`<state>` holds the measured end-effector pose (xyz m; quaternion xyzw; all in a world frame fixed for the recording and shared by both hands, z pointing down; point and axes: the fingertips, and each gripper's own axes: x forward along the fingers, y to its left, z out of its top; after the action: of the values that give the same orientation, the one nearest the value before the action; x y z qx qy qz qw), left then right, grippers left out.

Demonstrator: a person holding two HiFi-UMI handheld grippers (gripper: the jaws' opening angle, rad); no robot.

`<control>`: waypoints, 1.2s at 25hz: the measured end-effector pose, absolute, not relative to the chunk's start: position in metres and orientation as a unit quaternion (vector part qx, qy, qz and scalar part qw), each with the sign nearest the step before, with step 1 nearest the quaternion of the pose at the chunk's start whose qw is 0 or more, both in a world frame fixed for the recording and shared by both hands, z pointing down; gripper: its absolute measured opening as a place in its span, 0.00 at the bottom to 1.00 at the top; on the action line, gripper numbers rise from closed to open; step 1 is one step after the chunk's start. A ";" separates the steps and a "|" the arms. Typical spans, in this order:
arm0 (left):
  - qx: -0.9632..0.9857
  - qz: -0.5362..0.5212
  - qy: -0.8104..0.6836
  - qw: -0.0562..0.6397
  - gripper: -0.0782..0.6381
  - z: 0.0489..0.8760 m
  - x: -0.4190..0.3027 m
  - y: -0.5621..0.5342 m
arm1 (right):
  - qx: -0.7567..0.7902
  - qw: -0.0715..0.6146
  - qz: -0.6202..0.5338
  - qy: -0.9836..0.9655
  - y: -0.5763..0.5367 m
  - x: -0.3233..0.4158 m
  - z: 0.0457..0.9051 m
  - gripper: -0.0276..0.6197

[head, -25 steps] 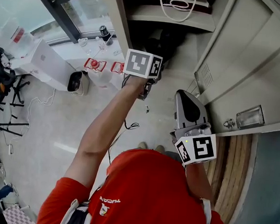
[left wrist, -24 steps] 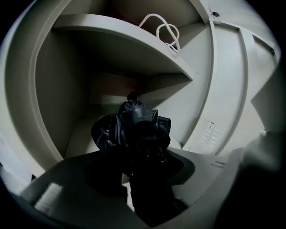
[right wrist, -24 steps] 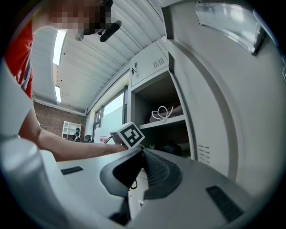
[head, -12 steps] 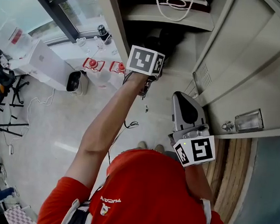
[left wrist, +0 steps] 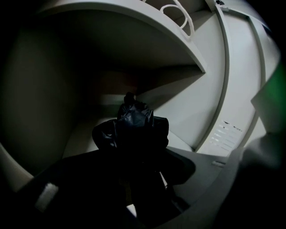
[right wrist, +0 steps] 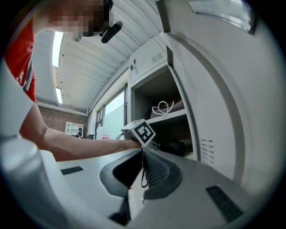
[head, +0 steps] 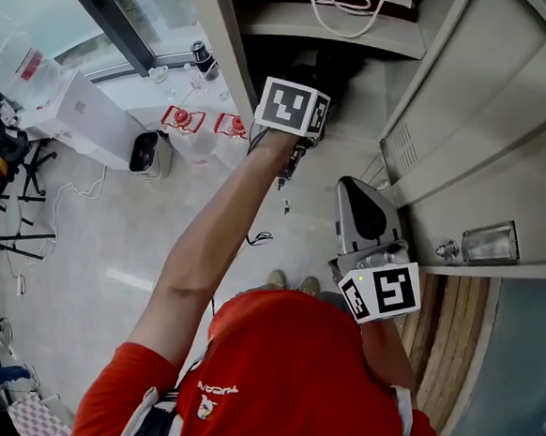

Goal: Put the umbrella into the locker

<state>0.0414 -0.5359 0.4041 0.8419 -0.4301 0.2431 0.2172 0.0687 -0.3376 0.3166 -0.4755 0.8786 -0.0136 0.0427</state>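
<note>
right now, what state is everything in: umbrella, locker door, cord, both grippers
umbrella: folded, inside the locker, between the left gripper's jaws
locker door: open
white cord: coiled on the shelf above the umbrella
left gripper: reaches into the locker, too dark to tell if it grips
right gripper: shut, empty, held outside by the door

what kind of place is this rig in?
Probably a lab or workshop locker corner: grey metal locker with its door open, white boxes under a big window, black stands on the floor.
</note>
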 end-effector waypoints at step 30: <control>0.920 -0.005 -0.392 0.020 0.45 0.322 0.005 -0.422 | -0.481 0.045 -0.022 0.875 -0.339 0.072 0.317 0.05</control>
<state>0.0047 -0.4215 0.3219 0.9197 -0.3921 -0.0054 0.0196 0.0717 -0.3394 0.3168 -0.4810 0.8753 -0.0216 0.0454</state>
